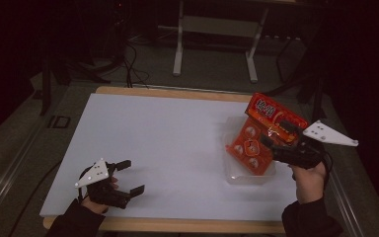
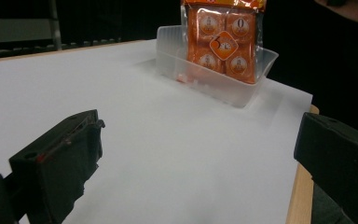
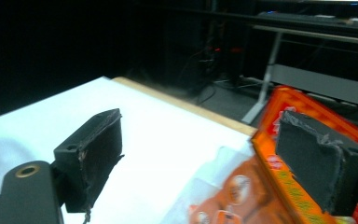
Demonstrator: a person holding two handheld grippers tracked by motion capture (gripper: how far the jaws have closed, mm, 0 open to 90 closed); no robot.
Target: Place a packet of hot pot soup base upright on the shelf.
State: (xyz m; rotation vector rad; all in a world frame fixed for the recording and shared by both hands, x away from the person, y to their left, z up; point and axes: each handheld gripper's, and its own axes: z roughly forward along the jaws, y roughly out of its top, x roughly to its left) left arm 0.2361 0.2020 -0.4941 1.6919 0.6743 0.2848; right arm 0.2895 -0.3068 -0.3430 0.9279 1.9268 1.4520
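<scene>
At the near edge of the white counter [image 1: 168, 143], the left tool [image 1: 128, 177] rests low by the near left corner, its jaws spread wide with nothing between them (the left gripper view shows bare white surface in the gap). A dark sleeve [image 1: 79, 222] and hand come in behind it from the bottom of the high view.

Toward the right side, the right tool [image 1: 276, 143] hangs over a clear plastic tray [image 1: 237, 175], held in a hand [image 1: 308, 180] with a grey three-cornered plate [image 1: 328, 133] on top. In the right gripper view its jaws stand apart, one jaw lying against the top edge of an orange packet [image 3: 233, 191] and the other clear of it over the counter; whether the tool bears on the packet cannot be told.

The packet [image 1: 264, 133] stands tilted in the tray, its lower end down inside and its red top raised toward the far right. Round printed pieces show on its front in the left gripper view [image 2: 221, 42].

Beyond the counter's wooden far edge, a white frame [image 1: 217, 39] stands on the dark floor among cables.
</scene>
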